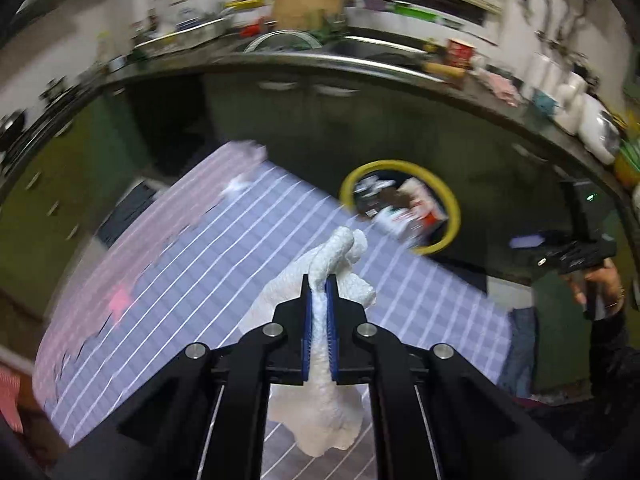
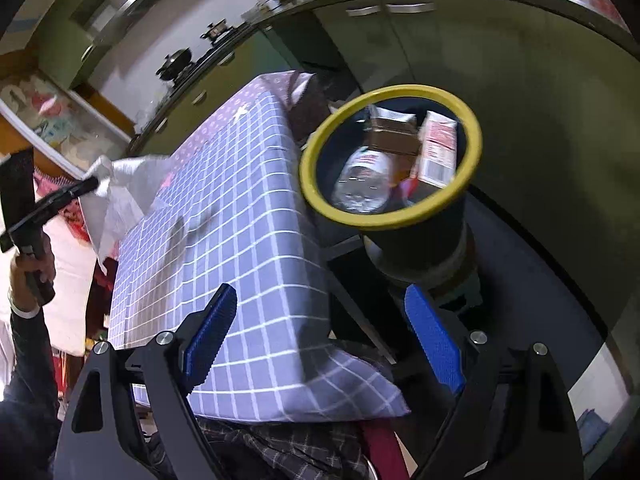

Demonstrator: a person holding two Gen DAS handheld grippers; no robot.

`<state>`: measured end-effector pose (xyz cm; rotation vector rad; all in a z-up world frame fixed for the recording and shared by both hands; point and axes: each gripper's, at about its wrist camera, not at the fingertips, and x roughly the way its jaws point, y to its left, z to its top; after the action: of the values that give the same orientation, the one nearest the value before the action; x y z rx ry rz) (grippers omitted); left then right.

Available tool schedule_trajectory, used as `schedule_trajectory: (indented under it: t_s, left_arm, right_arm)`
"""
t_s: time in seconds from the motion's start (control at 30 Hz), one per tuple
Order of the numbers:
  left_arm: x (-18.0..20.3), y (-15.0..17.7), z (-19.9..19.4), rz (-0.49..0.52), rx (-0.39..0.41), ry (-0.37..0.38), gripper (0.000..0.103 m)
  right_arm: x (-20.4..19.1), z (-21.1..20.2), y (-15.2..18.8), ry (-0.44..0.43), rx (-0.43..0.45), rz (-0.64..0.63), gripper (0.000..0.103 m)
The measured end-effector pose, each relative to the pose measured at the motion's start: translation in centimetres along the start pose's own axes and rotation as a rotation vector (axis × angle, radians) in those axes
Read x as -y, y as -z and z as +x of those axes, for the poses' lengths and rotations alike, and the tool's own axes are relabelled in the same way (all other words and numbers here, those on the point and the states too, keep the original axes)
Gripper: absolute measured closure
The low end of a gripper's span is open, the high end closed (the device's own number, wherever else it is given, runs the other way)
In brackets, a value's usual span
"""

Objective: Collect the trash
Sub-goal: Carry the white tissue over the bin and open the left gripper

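My left gripper [image 1: 319, 284] is clamped on a crumpled white paper towel [image 1: 320, 344], blue pads pinching it mid-length so a wad sticks out ahead of the tips and a loose tail hangs below. Gripped at the waist like that, it should not slip out in transit. It is lifted clear above the surface [image 1: 180, 264], not touching it.

Ahead and right of this gripper, off the far corner of the surface: the trash bin [image 1: 450, 196], yellow rim, dark body, mouth open toward me. Cartons and a crushed plastic bottle [image 2: 362, 182] already lie inside. I judge the towel is bound for it.

My right gripper [image 2: 318, 332] is spread wide, holding nothing, hanging over the near edge of the surface with the bin straight ahead of it. Free for the next piece, I reckon.

Surface: a checked grey-blue cloth with white lines, draped over the edges. Far ahead of the left gripper, a small white scrap [image 1: 236, 188] lies on it; blurred, probably more paper. A pink patch [image 1: 120, 300] sits left of the gripper, but I cannot tell if it is trash or print.

Room: kitchen. Steel counter [image 1: 360, 62] with sink and cluttered dishes beyond the bin, green cabinet doors below it.
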<state>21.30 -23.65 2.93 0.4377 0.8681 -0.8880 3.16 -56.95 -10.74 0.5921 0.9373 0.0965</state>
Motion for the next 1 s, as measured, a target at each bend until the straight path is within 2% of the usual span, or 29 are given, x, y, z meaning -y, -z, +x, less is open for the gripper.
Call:
schedule_trajectory:
  t_s: [0.23,0.47,0.63,0.73,0.9,0.97,1.0]
  left_arm:
    - [6.5,-7.5,7.2,0.106,-0.013,0.108,0.097]
    - [10.8,-12.7,16.0,0.137,-0.009,0.148,0.096]
    - [11.7,-13.4,21.0,0.123,-0.023,0.108,0.096]
    - [11.7,-12.9,23.5,0.115,-0.032,0.060,0.097]
    - [12.3,-11.2,26.7,0.161,-0.108,0.007,0.094]
    - [12.5,-10.8,27.5,0.167,-0.146,-0.015,0.083]
    - [12.6,-10.6,27.6,0.166,-0.152,-0.020,0.067]
  right_arm:
    - [4.8,-1.4,1.1,0.008,0.020,0.096,0.018]
    - [8.7,-2.3,2.0,0.007,0.029,0.170,0.018]
    - [10.4,-2.5,2.5,-0.001,0.028,0.199,0.018]
    - [10.9,-2.3,2.7,-0.007,0.021,0.209,0.018]
    - [11.1,-2.5,2.8,-0.019,0.022,0.205,0.018]
    - [11.0,-2.6,2.8,-0.025,0.023,0.201,0.018]
    - [10.9,-2.5,2.8,-0.026,0.023,0.199,0.018]
